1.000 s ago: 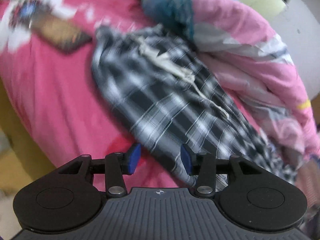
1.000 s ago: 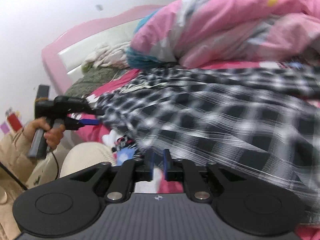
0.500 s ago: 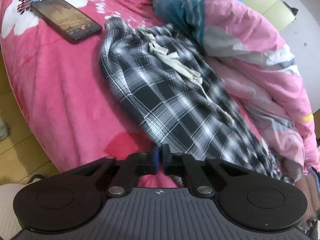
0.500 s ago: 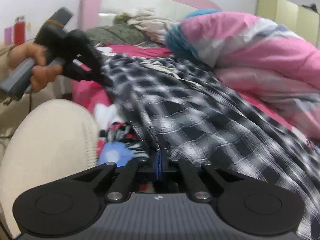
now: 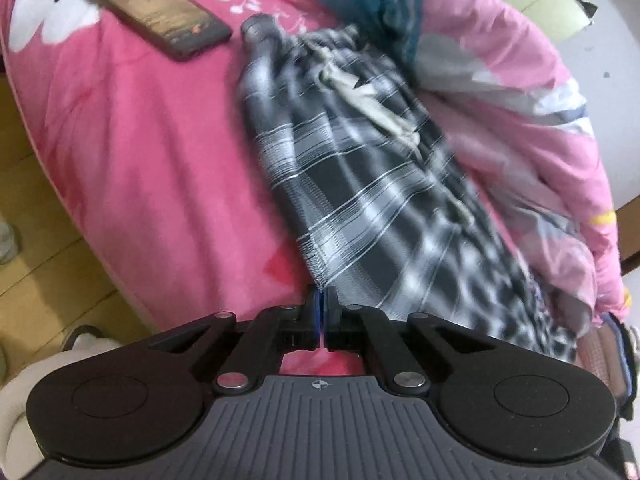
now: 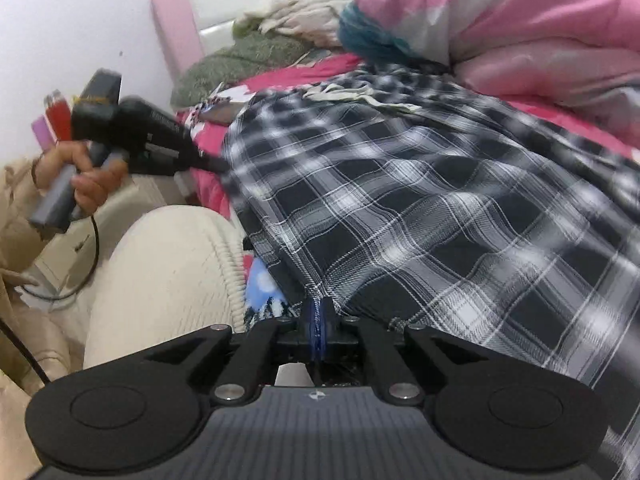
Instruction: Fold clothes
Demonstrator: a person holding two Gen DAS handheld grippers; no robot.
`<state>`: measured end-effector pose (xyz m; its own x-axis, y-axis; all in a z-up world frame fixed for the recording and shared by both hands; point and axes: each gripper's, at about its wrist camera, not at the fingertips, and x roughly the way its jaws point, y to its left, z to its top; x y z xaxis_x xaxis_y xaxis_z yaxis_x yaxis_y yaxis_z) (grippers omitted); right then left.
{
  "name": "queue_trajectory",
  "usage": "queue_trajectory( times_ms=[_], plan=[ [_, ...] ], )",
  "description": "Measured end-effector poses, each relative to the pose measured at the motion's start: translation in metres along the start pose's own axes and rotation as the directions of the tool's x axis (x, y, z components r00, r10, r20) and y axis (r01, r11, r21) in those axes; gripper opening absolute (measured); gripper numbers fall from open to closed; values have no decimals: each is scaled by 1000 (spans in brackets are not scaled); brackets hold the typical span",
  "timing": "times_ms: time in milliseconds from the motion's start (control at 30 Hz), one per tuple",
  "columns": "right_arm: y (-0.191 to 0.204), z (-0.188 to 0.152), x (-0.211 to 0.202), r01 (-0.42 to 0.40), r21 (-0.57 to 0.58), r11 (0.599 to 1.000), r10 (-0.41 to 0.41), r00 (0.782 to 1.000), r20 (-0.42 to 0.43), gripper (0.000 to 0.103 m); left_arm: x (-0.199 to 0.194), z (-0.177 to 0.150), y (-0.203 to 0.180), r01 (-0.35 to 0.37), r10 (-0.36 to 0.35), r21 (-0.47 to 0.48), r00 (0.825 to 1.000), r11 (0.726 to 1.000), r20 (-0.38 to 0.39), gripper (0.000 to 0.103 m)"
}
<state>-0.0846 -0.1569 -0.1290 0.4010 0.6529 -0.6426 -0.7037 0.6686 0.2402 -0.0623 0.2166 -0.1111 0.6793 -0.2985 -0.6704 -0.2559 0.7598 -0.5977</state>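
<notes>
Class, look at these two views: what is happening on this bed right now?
A person is folding checked trousers on a pink bed sheet. The left gripper and the right gripper are each shut on the near edge of the cloth. A phone lies by the waistband, and a bundled quilt lies along the far side.

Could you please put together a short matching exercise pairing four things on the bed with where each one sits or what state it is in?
Things:
1. plaid trousers
2. phone
3. quilt
4. left gripper

Places or states:
A. lying flat on the pink sheet, beside a white flower print
B. bunched in a heap along the far side of the trousers
C. shut on a fabric edge
D. spread across the bed, drawstring on top

Pairs: 1-D, 2-A, 3-B, 4-C
</notes>
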Motion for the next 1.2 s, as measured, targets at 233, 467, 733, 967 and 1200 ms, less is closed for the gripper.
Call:
queue_trajectory(
  times_ms=[233, 467, 733, 967, 1200],
  plan=[
    [-2, -19, -42, 111, 99, 989, -122, 986, 114, 22, -25, 1, 2, -79, 71, 69, 991, 995, 109, 3],
    [1, -59, -59, 142, 222, 965, -173, 977, 127, 31, -12, -6, -51, -15, -15, 269, 994, 963, 109, 4],
    [-58, -100, -163, 363, 613, 702, -562, 810, 165, 42, 33, -14, -86, -93, 42, 389, 990, 917, 138, 16],
    [-114, -135, -248, 402, 866, 298, -824, 566, 21, 42, 41, -15, -84, -114, 62, 394, 988, 912, 144, 21],
    [-140, -160, -259, 219, 959, 178, -802, 597, 12, 36, 42, -17, -90, -143, 87, 419, 985, 897, 151, 22]
  ],
)
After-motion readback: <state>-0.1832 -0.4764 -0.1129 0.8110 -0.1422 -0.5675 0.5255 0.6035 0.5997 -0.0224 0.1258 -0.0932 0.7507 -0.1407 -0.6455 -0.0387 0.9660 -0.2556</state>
